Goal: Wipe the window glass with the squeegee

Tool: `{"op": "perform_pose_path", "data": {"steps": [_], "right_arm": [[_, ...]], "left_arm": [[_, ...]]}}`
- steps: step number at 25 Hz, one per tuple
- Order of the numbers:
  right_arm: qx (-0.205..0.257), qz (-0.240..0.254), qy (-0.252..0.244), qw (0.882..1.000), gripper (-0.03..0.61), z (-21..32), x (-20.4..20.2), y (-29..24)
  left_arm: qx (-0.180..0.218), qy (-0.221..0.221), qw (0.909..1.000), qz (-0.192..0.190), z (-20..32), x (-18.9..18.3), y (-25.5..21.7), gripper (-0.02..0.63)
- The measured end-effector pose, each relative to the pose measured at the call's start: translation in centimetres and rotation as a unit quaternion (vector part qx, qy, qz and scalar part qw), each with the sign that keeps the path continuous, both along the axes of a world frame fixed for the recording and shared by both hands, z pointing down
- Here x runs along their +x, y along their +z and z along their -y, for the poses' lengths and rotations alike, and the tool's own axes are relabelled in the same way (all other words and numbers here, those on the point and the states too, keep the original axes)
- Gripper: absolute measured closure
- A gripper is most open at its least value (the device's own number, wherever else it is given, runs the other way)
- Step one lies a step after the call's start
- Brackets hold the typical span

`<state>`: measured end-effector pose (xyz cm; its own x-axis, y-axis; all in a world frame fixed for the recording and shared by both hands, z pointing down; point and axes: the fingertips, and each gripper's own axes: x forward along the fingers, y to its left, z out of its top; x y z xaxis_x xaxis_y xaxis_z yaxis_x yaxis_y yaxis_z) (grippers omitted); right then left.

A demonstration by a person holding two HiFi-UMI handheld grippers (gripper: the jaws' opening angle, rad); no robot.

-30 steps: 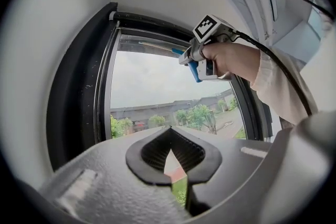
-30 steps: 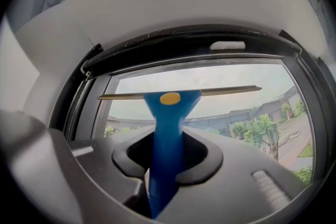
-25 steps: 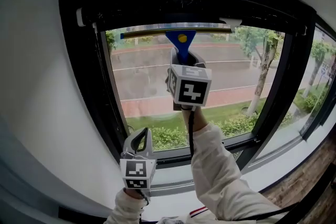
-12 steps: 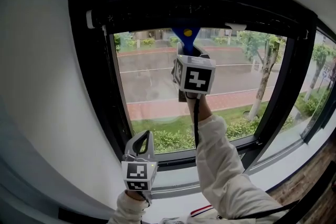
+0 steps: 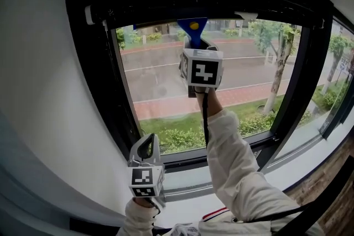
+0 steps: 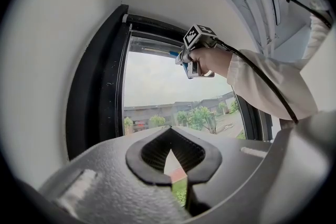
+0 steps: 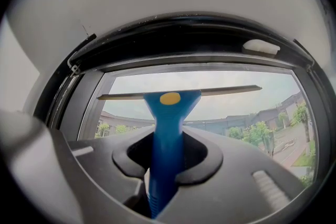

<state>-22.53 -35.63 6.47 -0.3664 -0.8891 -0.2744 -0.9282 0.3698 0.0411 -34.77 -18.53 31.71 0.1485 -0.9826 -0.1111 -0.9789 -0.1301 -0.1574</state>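
— What's the squeegee made of?

— The squeegee [image 7: 169, 113] has a smooth blue plastic handle that widens upward into a wedge-shaped head, with a yellow oval spot [image 7: 170, 98] on it. Across the top runs a thin, straight, pale strip, the blade [image 7: 231, 90].

— Which way does it point?

— The handle stands upright with the head uppermost. The blade's long axis lies level, parallel to the top bar of the black frame [image 7: 199, 34] and just under it, at the very top of the window glass [image 5: 160, 85]. I can't tell whether the blade's edge touches the pane.

— What has hold of it?

— The right gripper [image 7: 167, 157], held high on an arm in a soft white sleeve [image 5: 232, 174]. Its matte grey jaws, lined with dark ribbed pads, are clamped on the lower handle, which fills the gap between them. Its marker cube [image 5: 202, 70] faces the head view.

— And the other one?

— The left gripper [image 6: 170, 157] sits low, near the window's bottom left corner, well apart from the squeegee. Its jaws are closed with the tips meeting. Only a small diamond-shaped opening remains between the ribbed pads, and nothing is in it.

— And around the window?

— The frame is set in a plain white wall [image 5: 38, 91]. Through the glass there is a street, grass and trees.
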Motion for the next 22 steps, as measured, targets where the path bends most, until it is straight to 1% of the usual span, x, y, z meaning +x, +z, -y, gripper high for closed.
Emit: {"op": "perform_pose_path", "data": {"steps": [8, 14, 18, 22], "right_arm": [[-0.006, -0.010, 0.005, 1.000, 0.474, -0.2, 0.1, 2.6], [-0.017, -0.015, -0.005, 1.000, 0.474, -0.3, -0.2, 6.1], [-0.018, -0.016, 0.000, 1.000, 0.474, -0.1, 0.2, 8.0], [-0.033, -0.022, -0.001, 0.999, 0.476, 0.0, 0.3, 10.8]], "left_arm": [[-0.013, 0.008, 0.9999, -0.001, 0.3, 0.6, 1.2, 0.614], [-0.028, 0.020, 0.9994, 0.002, 0.7, 1.7, 2.5, 0.614], [-0.038, 0.028, 0.9989, 0.007, 1.0, 2.4, 3.3, 0.614], [-0.048, 0.031, 0.9983, 0.008, 1.2, 2.7, 4.2, 0.614]]}}
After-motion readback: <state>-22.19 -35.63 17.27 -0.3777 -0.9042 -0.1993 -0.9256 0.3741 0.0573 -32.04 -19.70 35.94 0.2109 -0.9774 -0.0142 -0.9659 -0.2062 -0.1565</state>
